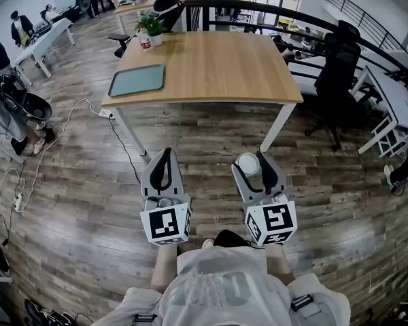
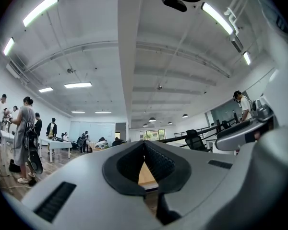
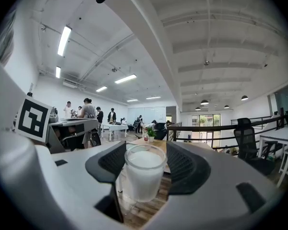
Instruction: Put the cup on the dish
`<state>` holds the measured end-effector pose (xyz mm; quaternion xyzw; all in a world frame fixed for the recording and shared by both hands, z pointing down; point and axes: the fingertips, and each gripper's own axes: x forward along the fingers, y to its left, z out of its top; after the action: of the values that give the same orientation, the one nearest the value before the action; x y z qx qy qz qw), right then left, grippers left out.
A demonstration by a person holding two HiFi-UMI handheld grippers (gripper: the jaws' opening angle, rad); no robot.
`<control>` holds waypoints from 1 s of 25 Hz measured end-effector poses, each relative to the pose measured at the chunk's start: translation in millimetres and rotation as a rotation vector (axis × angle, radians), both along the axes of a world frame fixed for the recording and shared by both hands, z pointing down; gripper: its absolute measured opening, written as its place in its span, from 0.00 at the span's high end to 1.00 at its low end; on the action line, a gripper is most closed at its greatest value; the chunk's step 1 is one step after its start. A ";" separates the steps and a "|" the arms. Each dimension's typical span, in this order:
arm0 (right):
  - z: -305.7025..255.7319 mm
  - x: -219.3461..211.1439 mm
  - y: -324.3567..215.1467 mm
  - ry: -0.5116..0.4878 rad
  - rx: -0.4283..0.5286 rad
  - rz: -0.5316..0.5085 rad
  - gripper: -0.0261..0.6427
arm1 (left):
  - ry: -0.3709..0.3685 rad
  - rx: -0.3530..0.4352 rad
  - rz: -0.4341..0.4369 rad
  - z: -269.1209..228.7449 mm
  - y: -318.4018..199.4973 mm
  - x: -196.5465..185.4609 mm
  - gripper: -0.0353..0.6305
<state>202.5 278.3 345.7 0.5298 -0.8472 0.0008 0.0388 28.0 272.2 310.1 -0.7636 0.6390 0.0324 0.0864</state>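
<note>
Right tongs clasp the cup; left tongs closed.

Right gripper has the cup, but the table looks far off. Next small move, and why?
Probably walk forward and carry the cup toward the table. The right gripper is closed on the cup, over wood floor short of the table edge. The flat grey-green tray, likely the dish, lies at the table's near left corner, so angle left. The left gripper is shut and empty.
</note>
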 end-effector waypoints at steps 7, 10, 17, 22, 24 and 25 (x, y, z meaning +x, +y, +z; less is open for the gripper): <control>8.7 -13.4 -40.3 0.028 -0.036 -0.013 0.56 | 0.011 -0.025 0.048 8.8 -48.4 4.3 0.93; 14.1 -15.3 -67.7 0.011 -0.044 -0.023 0.56 | 0.001 -0.026 0.037 11.5 -68.5 2.5 0.93; 13.1 -28.0 -161.2 -0.030 -0.034 -0.084 0.56 | -0.029 -0.053 -0.008 20.4 -151.7 -7.2 0.93; 3.1 -20.0 -234.9 -0.010 -0.015 -0.095 0.56 | -0.033 -0.031 -0.032 9.4 -221.3 -4.0 0.93; -2.4 -18.0 -261.8 0.000 0.002 -0.100 0.56 | -0.028 -0.017 -0.052 3.4 -244.9 -6.2 0.93; -4.8 -17.4 -274.5 0.004 0.008 -0.104 0.56 | -0.024 -0.011 -0.063 0.8 -255.7 -7.9 0.93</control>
<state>185.0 3.9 340.9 0.4852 -0.8735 -0.0057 0.0382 20.1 16.5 310.8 -0.7438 0.6620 0.0169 0.0908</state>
